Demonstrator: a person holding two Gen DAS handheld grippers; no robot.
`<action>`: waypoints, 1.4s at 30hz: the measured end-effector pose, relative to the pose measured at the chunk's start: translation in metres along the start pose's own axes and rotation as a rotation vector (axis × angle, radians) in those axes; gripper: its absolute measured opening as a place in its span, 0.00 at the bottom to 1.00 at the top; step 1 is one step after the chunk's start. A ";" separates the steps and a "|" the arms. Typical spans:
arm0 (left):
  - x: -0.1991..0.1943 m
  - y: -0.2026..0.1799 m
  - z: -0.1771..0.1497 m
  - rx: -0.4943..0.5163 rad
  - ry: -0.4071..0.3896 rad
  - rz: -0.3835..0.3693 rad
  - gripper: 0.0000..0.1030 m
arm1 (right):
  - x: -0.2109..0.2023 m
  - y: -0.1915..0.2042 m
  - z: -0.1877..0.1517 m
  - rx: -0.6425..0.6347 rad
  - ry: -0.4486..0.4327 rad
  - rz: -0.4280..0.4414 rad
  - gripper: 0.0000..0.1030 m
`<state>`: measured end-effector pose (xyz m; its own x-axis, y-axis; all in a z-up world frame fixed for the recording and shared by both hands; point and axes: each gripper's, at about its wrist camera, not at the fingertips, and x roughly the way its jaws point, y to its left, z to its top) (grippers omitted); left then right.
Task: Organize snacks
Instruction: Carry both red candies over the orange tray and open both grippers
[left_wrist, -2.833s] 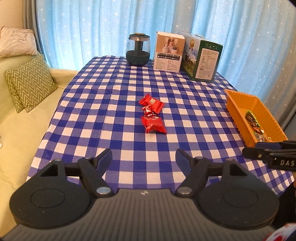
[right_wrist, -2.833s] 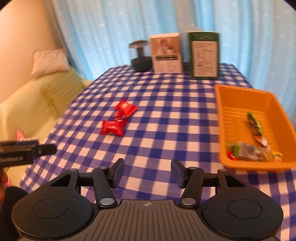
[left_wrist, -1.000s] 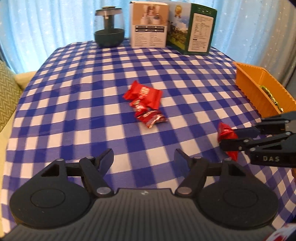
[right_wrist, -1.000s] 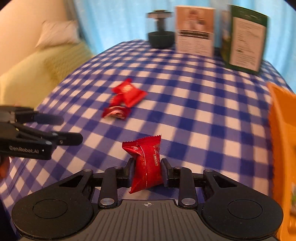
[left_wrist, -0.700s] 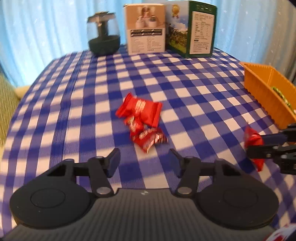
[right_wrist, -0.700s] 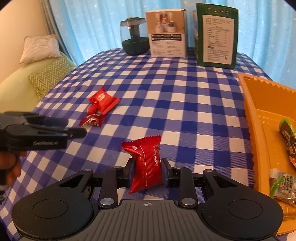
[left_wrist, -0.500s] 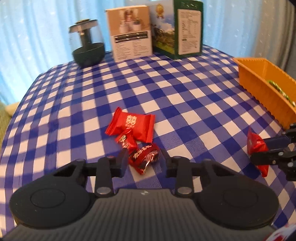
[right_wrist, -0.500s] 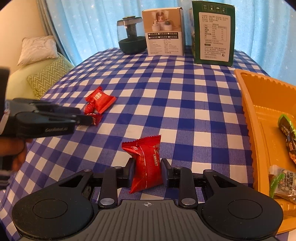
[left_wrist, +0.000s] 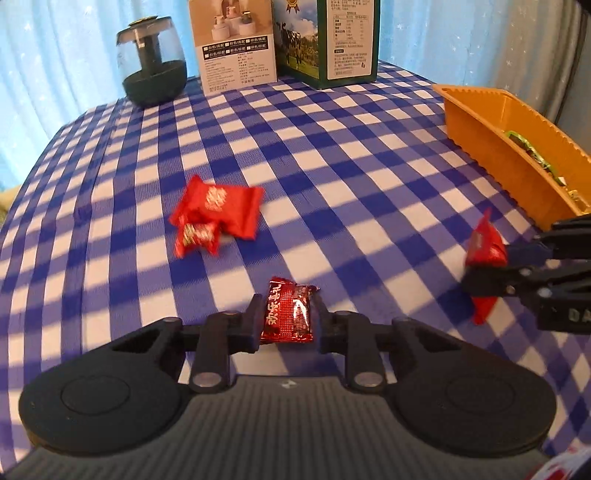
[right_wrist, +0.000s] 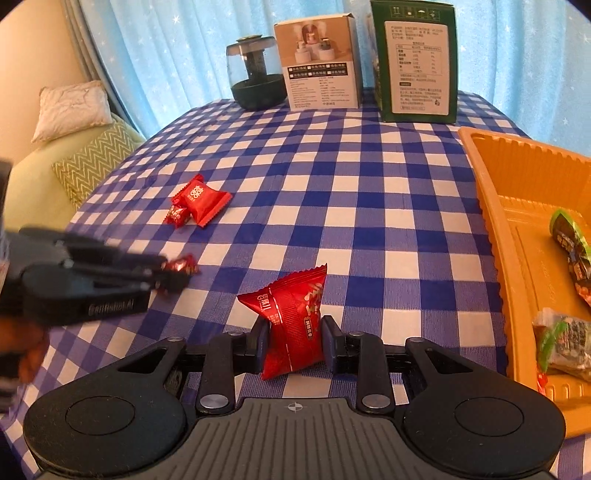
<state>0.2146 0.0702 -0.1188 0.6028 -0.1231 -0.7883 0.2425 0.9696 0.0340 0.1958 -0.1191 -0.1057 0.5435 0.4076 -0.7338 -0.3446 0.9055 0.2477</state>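
Here, the left gripper, jaws just closed, pinches a small red candy above the near checked tablecloth; the right gripper pinches a light, crinkly red snack packet mid-body, near the orange tray at right.

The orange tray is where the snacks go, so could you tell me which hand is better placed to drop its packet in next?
Probably the right. Its tongs grip a large red packet beside the orange tray; the left tongs, just closed on a small red candy, sit farther away.
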 end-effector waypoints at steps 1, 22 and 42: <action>-0.004 -0.004 -0.004 -0.011 0.001 0.000 0.22 | -0.002 0.000 -0.001 0.006 -0.001 0.000 0.28; -0.080 -0.048 -0.037 -0.147 -0.041 0.014 0.22 | -0.068 -0.008 -0.028 0.109 -0.019 -0.026 0.25; -0.146 -0.094 -0.025 -0.165 -0.113 -0.001 0.22 | -0.147 -0.016 -0.036 0.124 -0.111 -0.064 0.25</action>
<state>0.0854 0.0025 -0.0221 0.6866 -0.1384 -0.7137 0.1209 0.9898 -0.0757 0.0939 -0.1976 -0.0248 0.6453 0.3526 -0.6777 -0.2128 0.9350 0.2838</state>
